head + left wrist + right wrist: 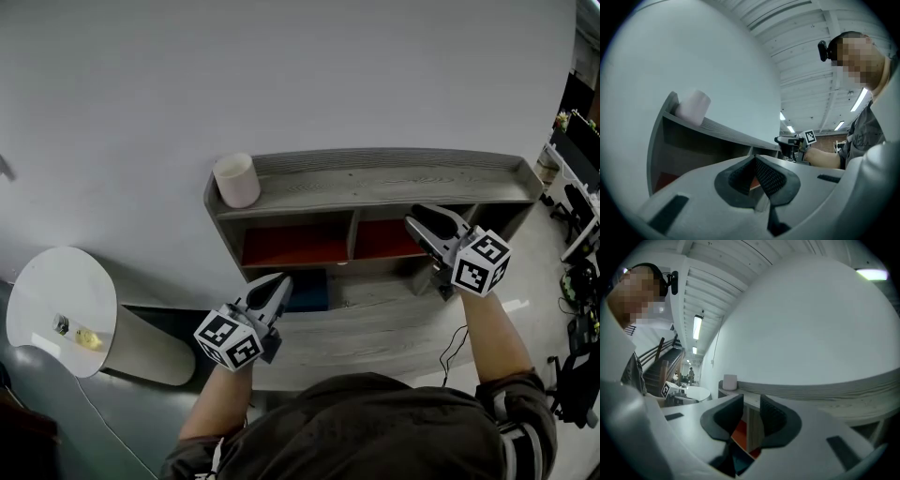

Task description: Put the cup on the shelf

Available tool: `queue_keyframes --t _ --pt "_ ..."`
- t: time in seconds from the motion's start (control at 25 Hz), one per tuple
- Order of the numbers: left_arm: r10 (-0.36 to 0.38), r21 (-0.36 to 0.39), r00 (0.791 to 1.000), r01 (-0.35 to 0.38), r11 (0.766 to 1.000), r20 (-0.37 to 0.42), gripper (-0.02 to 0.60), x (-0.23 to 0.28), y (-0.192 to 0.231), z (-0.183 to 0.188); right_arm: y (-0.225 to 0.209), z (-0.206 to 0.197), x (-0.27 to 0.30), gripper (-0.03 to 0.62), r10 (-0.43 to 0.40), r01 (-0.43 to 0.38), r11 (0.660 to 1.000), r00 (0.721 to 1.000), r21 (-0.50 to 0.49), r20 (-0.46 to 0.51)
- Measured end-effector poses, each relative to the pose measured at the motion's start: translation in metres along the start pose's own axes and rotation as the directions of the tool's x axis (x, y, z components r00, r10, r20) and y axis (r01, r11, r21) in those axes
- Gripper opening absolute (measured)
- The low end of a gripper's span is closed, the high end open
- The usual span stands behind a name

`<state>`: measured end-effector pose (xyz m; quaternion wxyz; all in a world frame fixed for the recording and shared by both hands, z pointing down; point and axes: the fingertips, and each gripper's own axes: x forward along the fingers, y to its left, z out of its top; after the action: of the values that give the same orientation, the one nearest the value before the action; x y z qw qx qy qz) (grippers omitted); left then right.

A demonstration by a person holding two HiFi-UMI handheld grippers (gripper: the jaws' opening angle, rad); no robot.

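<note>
A pale pink cup [236, 180] stands upright on the left end of the grey wooden shelf's top board [394, 173], against the white wall. My left gripper [281, 281] hovers in front of the shelf's lower left part, well below the cup, its jaws meeting at the tips with nothing in them. My right gripper [417, 217] is at the right compartment, its jaws a narrow gap apart and empty. The left gripper view shows the cup [692, 108] up and to the left of the left gripper [754, 157]. From the right gripper [751, 397] the cup [730, 382] looks small and far off.
The shelf has two red-backed compartments [295, 246] and a blue box [307, 291] lower down. A round white table [61, 309] with small items stands at the left. Office chairs [577, 281] and a cable [455, 347] are on the floor to the right.
</note>
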<state>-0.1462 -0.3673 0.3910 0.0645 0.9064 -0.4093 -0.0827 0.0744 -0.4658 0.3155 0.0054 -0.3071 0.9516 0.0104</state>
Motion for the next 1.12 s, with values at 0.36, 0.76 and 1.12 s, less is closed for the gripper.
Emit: queue_keyframes --t 0.36,0.76,1.12 --pt "0.038 -0.027 0.999 -0.039 0.999 -0.025 0.005 0.013 -0.013 -0.041 -0.014 -0.087 -0.048 -0.006 -0.052 0.053 0.992 0.999 0.118 -0.017" --pt "0.071 -0.001 0.995 -0.071 0.997 -0.075 0.005 0.014 -0.010 -0.081 -0.018 -0.158 -0.060 -0.008 -0.113 0.126 0.982 0.989 0.140 -0.097" --pt "0.068 0.003 0.993 -0.068 0.998 -0.094 0.005 0.013 -0.009 -0.089 -0.015 -0.164 -0.055 -0.008 -0.104 0.120 0.982 0.989 0.147 -0.109"
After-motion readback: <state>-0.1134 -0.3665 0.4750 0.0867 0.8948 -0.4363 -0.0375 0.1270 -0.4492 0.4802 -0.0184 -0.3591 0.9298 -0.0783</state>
